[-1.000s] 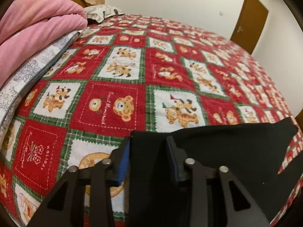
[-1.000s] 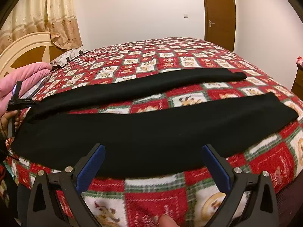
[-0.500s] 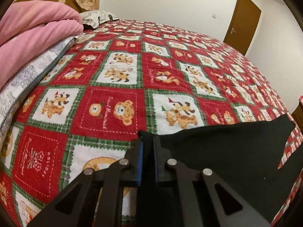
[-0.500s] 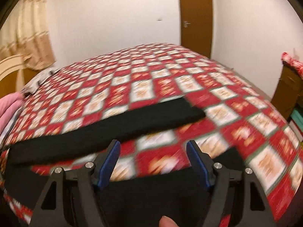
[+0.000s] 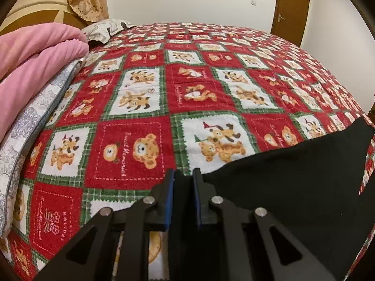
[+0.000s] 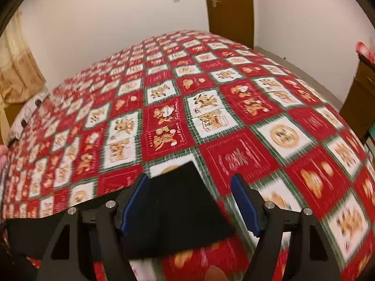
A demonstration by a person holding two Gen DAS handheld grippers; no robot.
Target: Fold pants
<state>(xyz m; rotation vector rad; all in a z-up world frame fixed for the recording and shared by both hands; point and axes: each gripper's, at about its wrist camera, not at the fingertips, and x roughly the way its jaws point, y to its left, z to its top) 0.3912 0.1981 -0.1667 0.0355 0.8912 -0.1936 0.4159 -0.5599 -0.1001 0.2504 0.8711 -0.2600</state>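
Note:
Black pants (image 5: 293,175) lie across the near edge of a bed with a red, white and green teddy-bear quilt (image 5: 187,82). My left gripper (image 5: 184,175) pinches a fold of the black cloth between its blue pads, and its jaws are opening slightly. In the right wrist view, the end of a pant leg (image 6: 178,206) lies flat on the quilt between the fingers of my right gripper (image 6: 189,179). Its jaws stand wide apart around the leg end. The left pad (image 6: 133,203) is at the cloth's edge and the right pad is clear of it.
A pink blanket (image 5: 35,65) and a grey patterned cover (image 5: 30,121) are piled at the left of the bed, with a pillow (image 5: 105,29) and a headboard behind. A brown door (image 6: 229,7) is in the far wall. A wooden cabinet (image 6: 361,93) stands at the right.
The right gripper has swept to the right along the pants to the leg end, and its jaws have narrowed. The left jaws closed onto the black cloth and stayed in place.

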